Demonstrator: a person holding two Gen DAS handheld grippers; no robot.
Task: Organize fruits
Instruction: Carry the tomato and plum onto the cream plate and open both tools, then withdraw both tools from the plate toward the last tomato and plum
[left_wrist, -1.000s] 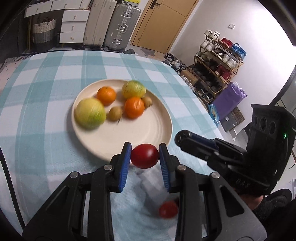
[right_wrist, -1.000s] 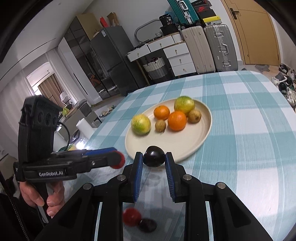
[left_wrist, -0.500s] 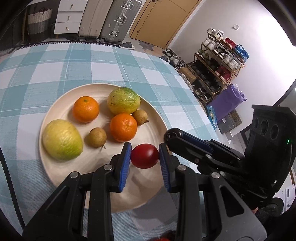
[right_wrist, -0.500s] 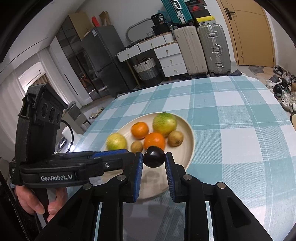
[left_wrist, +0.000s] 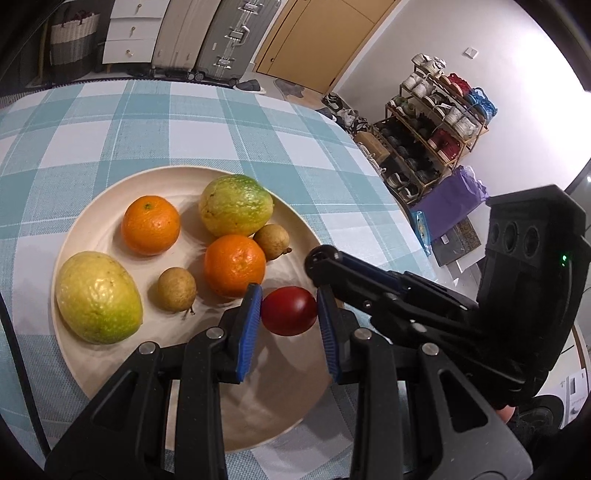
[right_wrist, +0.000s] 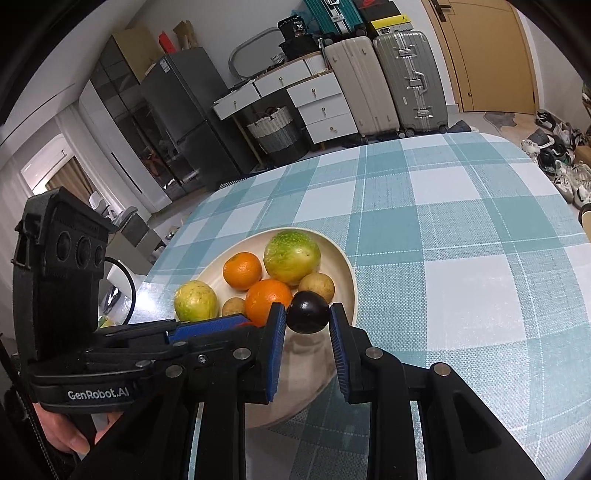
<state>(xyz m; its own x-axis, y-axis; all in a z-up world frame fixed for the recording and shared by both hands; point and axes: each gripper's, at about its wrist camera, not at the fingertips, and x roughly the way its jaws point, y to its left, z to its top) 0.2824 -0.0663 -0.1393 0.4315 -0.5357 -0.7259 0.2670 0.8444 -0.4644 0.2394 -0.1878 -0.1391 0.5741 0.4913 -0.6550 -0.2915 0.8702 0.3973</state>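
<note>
My left gripper is shut on a red fruit and holds it over the near right part of the cream plate. My right gripper is shut on a dark purple plum over the plate's near right rim. The plate holds two oranges, two yellow-green fruits and two small brown fruits. The right gripper shows in the left wrist view, just right of the red fruit.
The plate sits on a round table with a teal checked cloth. Suitcases, drawers and a fridge stand beyond the table. A shoe rack stands at the right.
Both grippers moved forward with their fruits, from in front of the plate to over it. The loose fruits on the cloth near me have left view.
</note>
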